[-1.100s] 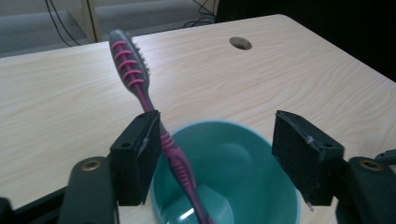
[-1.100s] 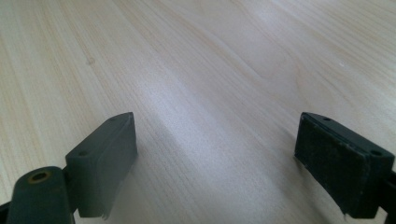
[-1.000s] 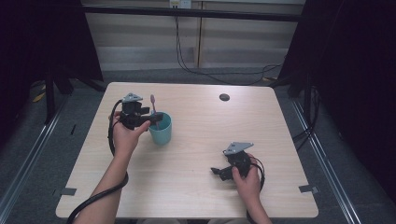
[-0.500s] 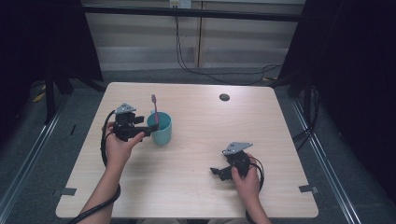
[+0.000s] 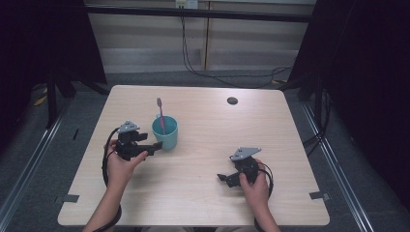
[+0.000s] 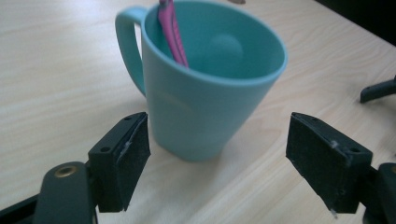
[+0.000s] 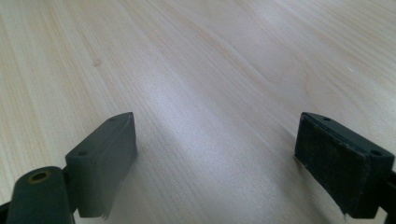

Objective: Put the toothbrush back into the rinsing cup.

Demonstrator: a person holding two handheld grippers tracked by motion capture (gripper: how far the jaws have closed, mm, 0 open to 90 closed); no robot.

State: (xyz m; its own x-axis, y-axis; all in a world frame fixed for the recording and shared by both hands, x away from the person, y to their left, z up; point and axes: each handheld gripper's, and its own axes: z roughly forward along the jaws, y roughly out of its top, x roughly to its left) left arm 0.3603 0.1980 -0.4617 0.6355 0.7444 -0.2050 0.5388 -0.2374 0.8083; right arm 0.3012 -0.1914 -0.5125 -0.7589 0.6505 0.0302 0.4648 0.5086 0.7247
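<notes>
A teal mug [image 5: 164, 133] stands on the wooden table [image 5: 203, 203] left of centre, with a pink toothbrush [image 5: 161, 116] leaning inside it. My left gripper [image 5: 155, 144] sits low just to the mug's left, pointing at it. Its jaws have just been opening and stand open. In the left gripper view the mug [image 6: 205, 102] and toothbrush [image 6: 173, 32] are close ahead of my left gripper [image 6: 224, 158], with nothing pressed between its pads. My right gripper [image 5: 222, 178] rests near the table's front right. In its own view my right gripper [image 7: 224, 163] is open over bare wood.
A small dark round disc [image 5: 232, 100] lies at the table's far side, right of centre. Tape marks [image 5: 319, 195] sit near the front corners. Cables [image 5: 193, 67] run along the floor behind the table, and dark curtains flank both sides.
My left gripper has drawn back from over the mug towards the person and sunk lower. The toothbrush stays standing in the mug. The right gripper has kept still.
</notes>
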